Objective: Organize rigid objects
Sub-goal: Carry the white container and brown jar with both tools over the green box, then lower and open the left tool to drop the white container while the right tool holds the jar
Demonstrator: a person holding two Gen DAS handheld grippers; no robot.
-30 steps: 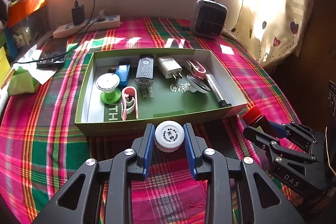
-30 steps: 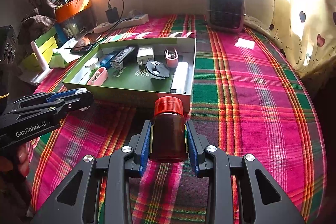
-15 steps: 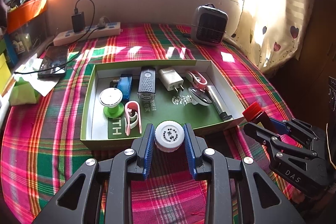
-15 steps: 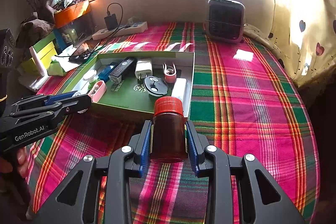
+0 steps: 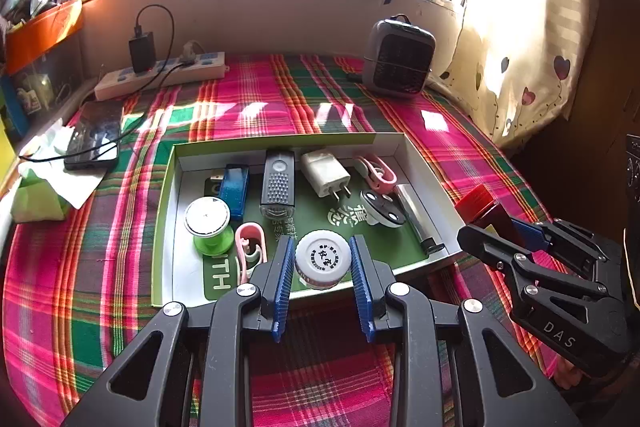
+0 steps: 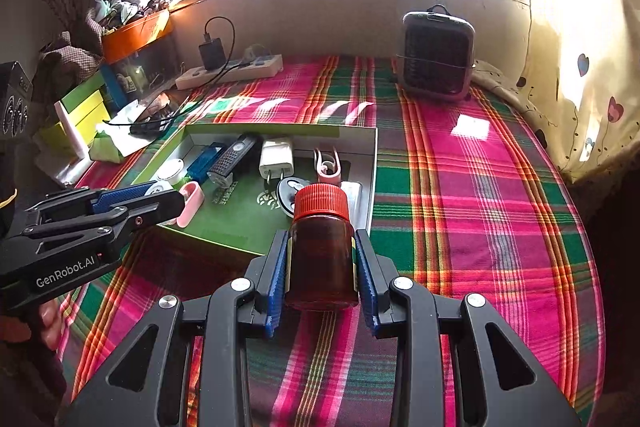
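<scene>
Plaid cloth (image 6: 472,195) across the whole surface, pink/green/red; wide bare stretch from 1 to 5 o'clock of the box in right wrist view, nothing on it but the grey heater (image 6: 438,55) far off at 1 o'clock by the wall; curtain (image 6: 580,47) closing the 3 o'clock edge.

Green box (image 5: 170,195), shallow, white inner walls, open top; near wall just below the left fingers, right wall running 12 to 5 o'clock in left wrist view. Power strip (image 5: 160,75) with black charger against the far wall at 11 o'clock; phone (image 5: 94,137) on paper at 10 o'clock, well apart from the box.

Inside the box, back row left to right: blue stick (image 5: 233,189), grey remote-like unit (image 5: 277,187), white plug (image 5: 326,173), pink clip (image 5: 376,169); silver tube (image 5: 416,219) along the right wall; round black-white disc (image 5: 382,213) beside it; green-based spool (image 5: 208,225) and second pink clip (image 5: 250,247) at the left; bare green floor mid-front.

Left gripper (image 5: 322,263) clamped on white-capped bottle (image 5: 322,259), cap facing the camera, held over the box's front-centre floor, above the near wall.

Right gripper (image 6: 322,267) clamped on amber bottle (image 6: 320,263) with red cap, upright, near the box's front-right corner; over or outside the wall, cannot tell.
</scene>
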